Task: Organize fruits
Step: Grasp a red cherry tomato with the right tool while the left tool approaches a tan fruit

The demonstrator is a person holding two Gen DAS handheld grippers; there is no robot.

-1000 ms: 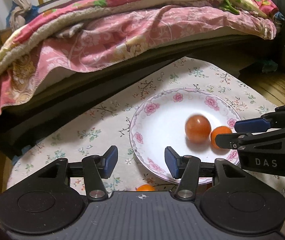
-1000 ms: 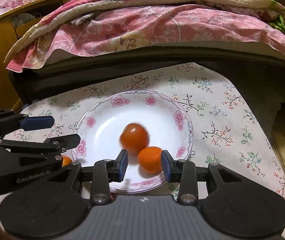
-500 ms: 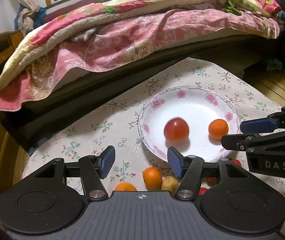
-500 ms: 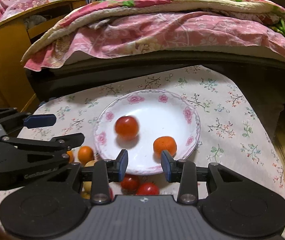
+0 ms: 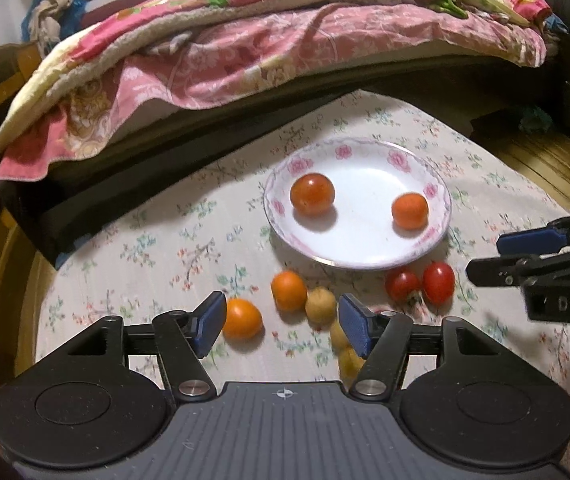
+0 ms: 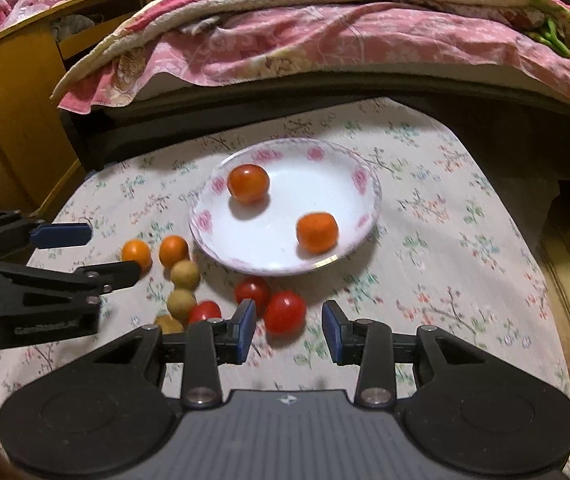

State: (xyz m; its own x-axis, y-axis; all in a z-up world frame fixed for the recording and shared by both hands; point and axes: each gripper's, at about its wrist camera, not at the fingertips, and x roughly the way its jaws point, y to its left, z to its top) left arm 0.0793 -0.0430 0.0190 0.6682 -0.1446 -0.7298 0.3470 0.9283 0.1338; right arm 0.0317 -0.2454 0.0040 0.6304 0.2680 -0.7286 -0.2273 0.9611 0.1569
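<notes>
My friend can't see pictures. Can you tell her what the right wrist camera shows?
A flowered white plate on a floral tablecloth holds a tomato and an orange. Before it lie two more oranges, three small tomatoes and three tan fruits. Both grippers, right and left, are open and empty.

A tomato point(image 5: 312, 194) and an orange point(image 5: 410, 211) sit apart on my flowered plate point(image 5: 365, 258); more oranges, tomatoes and small tan fruits point(image 6: 185, 274) lie just beside it.
</notes>
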